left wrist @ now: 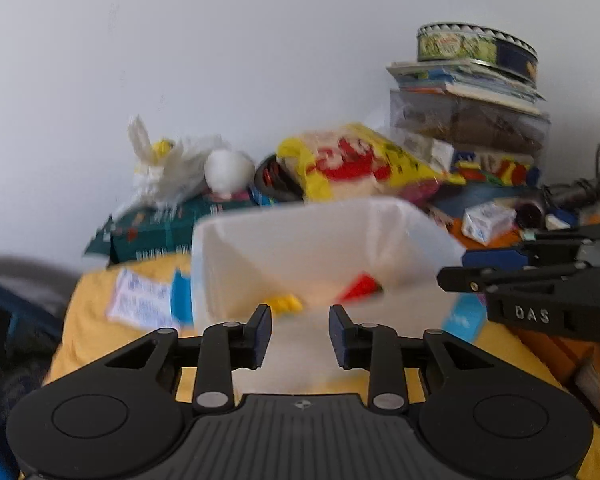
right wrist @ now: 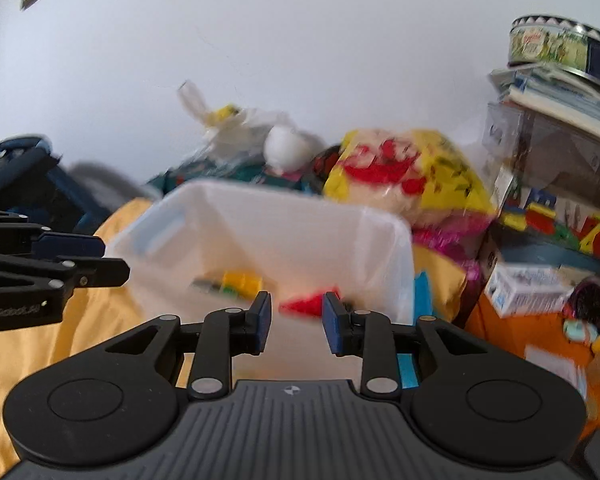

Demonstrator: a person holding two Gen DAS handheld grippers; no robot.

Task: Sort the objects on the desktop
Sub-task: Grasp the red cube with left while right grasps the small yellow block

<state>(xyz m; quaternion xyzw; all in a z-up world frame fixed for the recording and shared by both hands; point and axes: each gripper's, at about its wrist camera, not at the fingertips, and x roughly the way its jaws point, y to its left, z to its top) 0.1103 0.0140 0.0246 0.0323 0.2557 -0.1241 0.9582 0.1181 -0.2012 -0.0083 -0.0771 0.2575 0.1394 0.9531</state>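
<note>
A translucent white plastic bin (left wrist: pixel 320 240) (right wrist: pixel 284 224) sits on a yellow cloth straight ahead of both grippers. Inside it lie a yellow toy piece (left wrist: pixel 283 303) (right wrist: pixel 242 280) and a red piece (left wrist: pixel 362 288) (right wrist: pixel 306 304), both blurred. My left gripper (left wrist: pixel 300 332) stands open at the bin's near side, and only the bin's pale near wall shows through the gap. My right gripper (right wrist: pixel 296 322) is open in the same way, its pads clear of the wall. In each view the other gripper (left wrist: pixel 460 276) (right wrist: pixel 108 266) reaches in from the side, near a bin corner.
Behind the bin lie a yellow and red plastic bag (left wrist: pixel 352 164) (right wrist: pixel 404 168), a white knotted bag (left wrist: pixel 168 168) and a dark green box (left wrist: pixel 148 232). A stack of boxes and books topped by a round tin (left wrist: pixel 476 44) (right wrist: pixel 560 44) rises at the right. The yellow cloth (left wrist: pixel 88 320) covers the surface.
</note>
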